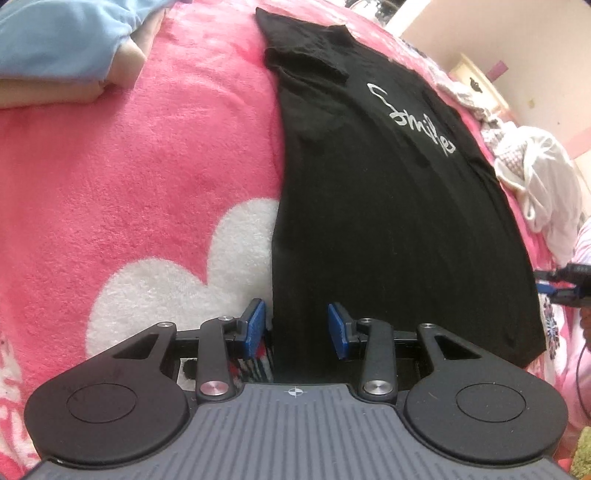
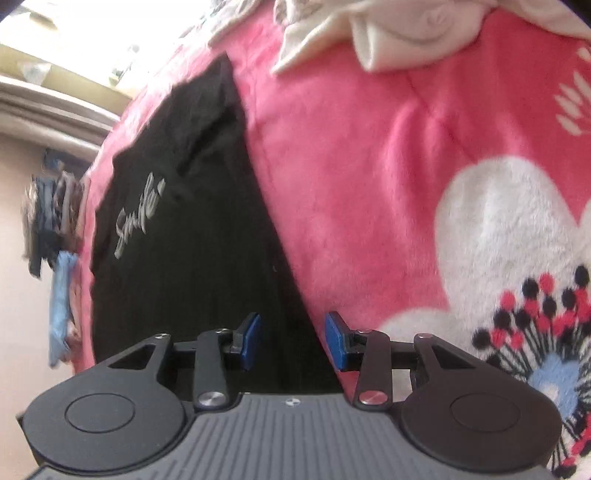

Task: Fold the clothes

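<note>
A black T-shirt [image 1: 388, 206] with white "Smile" lettering lies flat on a pink fleece blanket [image 1: 147, 155], sleeves folded in so it forms a long strip. My left gripper [image 1: 297, 328] is open at the shirt's near left corner, the left edge running between its blue pads [image 1: 255, 325]. The right gripper [image 1: 565, 284] shows at the far right edge of that view, beside the shirt's right edge. In the right wrist view the right gripper [image 2: 293, 339] is open over the near right corner of the T-shirt [image 2: 184, 236], its hem edge between the pads.
A blue and beige folded cloth [image 1: 62, 48] lies at the blanket's far left. A heap of white and lilac clothes [image 1: 535, 177] sits right of the shirt; the white clothes [image 2: 388, 29] appear again in the right wrist view. Hanging garments [image 2: 51, 218] line the wall.
</note>
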